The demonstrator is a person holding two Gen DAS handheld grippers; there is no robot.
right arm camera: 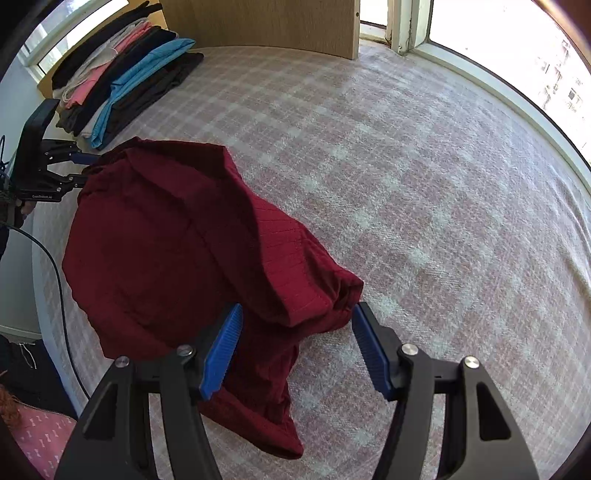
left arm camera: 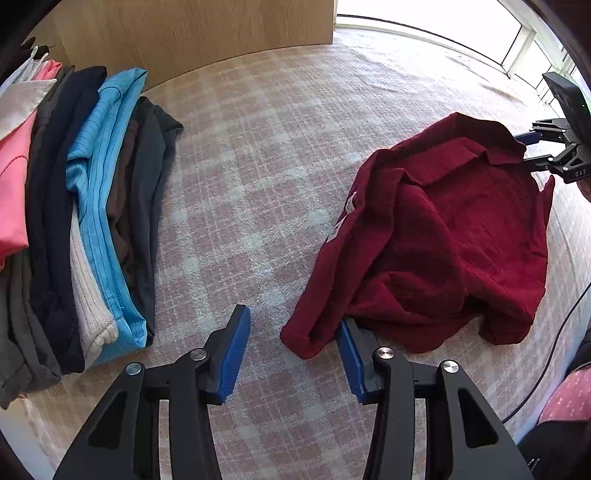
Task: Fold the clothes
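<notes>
A crumpled maroon knit shirt (left arm camera: 443,229) lies on the pink checked bed cover (left arm camera: 258,166). My left gripper (left arm camera: 291,317) is open at the shirt's near sleeve end, and the cuff rests just inside its right finger (left arm camera: 349,354). From the right wrist view, the left gripper (right arm camera: 86,170) sits at the shirt's far left edge. My right gripper (right arm camera: 298,308) is open, with a bunched fold of the maroon shirt (right arm camera: 166,236) lying between its blue pads. In the left wrist view the right gripper (left arm camera: 522,149) sits at the collar side.
A stack of folded clothes (left arm camera: 92,206) in blue, black, grey and pink lies at the left by a wooden headboard (left arm camera: 203,33); the stack (right arm camera: 122,81) shows at the far left. Bright windows (right arm camera: 517,55) border the bed. A black cable (right arm camera: 55,280) hangs beside the mattress.
</notes>
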